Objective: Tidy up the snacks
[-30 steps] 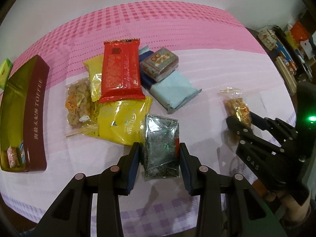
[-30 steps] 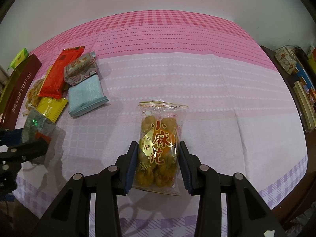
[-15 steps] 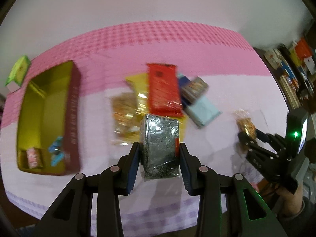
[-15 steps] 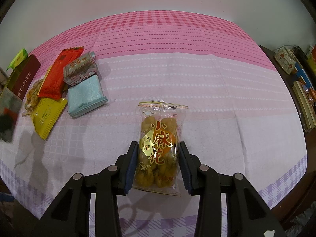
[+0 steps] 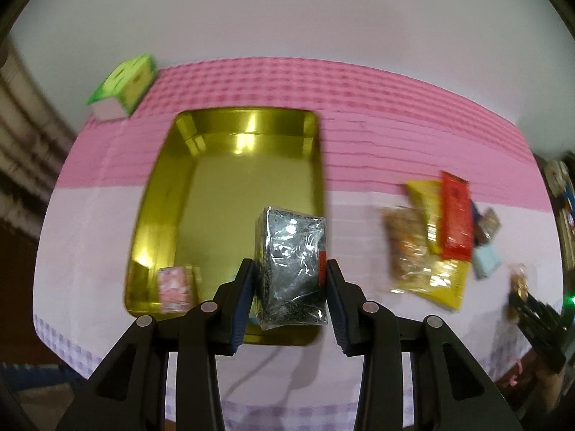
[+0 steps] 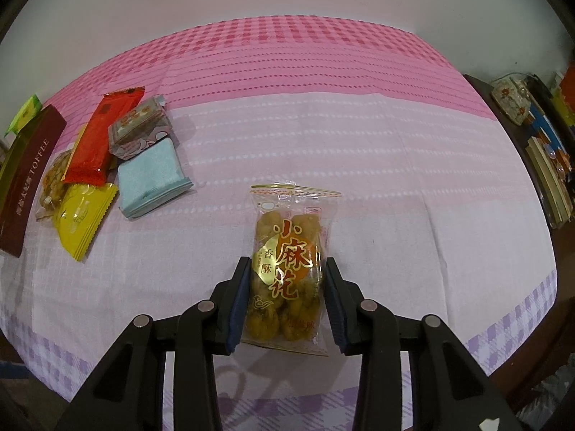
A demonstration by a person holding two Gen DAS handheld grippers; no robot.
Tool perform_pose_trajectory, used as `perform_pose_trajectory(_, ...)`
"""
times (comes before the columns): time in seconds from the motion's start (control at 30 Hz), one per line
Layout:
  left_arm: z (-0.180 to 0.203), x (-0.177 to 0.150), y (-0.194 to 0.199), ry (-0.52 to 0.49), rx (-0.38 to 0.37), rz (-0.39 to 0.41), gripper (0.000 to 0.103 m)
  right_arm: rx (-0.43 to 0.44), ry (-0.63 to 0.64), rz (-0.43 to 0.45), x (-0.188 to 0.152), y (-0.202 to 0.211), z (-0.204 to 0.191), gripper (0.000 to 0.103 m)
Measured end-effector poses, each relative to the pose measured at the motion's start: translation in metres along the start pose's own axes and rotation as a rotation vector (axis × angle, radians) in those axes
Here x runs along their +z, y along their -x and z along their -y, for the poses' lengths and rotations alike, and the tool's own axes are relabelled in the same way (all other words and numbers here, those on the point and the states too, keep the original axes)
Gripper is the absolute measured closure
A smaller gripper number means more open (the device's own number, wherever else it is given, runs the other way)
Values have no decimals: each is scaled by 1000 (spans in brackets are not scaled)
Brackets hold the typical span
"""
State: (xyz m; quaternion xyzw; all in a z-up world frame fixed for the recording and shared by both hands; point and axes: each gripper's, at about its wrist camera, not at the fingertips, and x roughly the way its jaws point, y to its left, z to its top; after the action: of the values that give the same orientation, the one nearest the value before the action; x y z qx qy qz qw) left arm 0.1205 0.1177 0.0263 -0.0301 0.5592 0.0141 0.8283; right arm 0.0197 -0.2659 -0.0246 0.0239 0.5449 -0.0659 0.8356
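Over glossy rectangular gold tin [image 5: 230,165], left tongs [image 5: 290,280] pinching crinkly silver packet [image 5: 291,262] (right tongs [image 6: 285,287] closing around clear twist-snack bag [image 6: 287,251]).

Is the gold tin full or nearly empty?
Nearly empty. The gold tin shows mostly bare shiny floor, with only a small pink sweet in its near corner.

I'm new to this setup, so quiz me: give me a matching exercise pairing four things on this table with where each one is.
Things:
1. silver packet
2. fried-twist bag
3. pink sweet
4. red wrapper

Places:
A. inside the gold tin
B. in the left tongs
C. atop the snack pile
D. in the right tongs

Pairs: 1-B, 2-D, 3-A, 4-C
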Motion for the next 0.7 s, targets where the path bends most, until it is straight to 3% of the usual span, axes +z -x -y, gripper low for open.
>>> perform_pose_trajectory(0.3,-47,-3,-34,66,11,-48,63,-20,-41,-23,3,-1,-1,68)
perform_pose_trajectory(0.7,-59,-21,-71,49,-3,-126,63,-39,-87,-49,7,-3,1,68)
